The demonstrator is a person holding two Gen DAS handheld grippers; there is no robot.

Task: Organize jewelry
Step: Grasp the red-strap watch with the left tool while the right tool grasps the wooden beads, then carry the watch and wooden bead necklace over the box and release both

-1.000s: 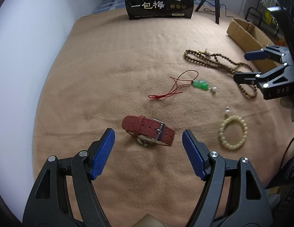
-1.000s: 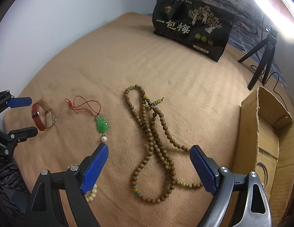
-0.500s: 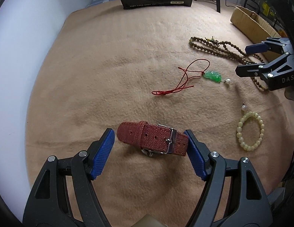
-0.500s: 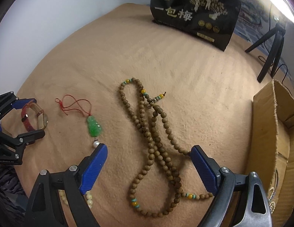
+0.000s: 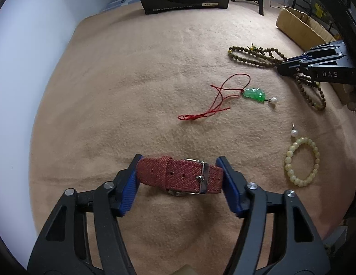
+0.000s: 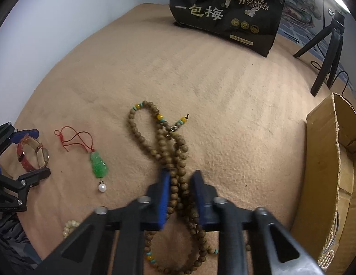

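The red woven-strap wristwatch with a steel buckle lies on the tan fleece blanket, close in front of the left wrist camera, between the blue-padded fingers of the left gripper. Its jaws are closing, and both pads already sit against the ends of the looped strap, so this reads as a grip just being taken. On the other side, the right gripper is closing too, its jaws drawn nearly together on the bunched strands of the long brown wooden-bead necklace with yellow and turquoise accent beads, which still lies on the blanket.

A little farther out, the pale yellow bead bracelet with a small pearl charm lies untouched to the right of the watch. Beyond it lies the green carved pendant on a thin red cord with a white pearl drop, also loose on the blanket. At the right edge sits the open brown cardboard box; something glittering shows low inside it, though I cannot tell what it is. At the far end stands a black snack bag with gold trees and white characters, with a black tripod beside it.

By my judgement the sorting is at an early stage: four pieces remain on the blanket, two are only now being gripped, and none of them has been lifted or moved toward the box.
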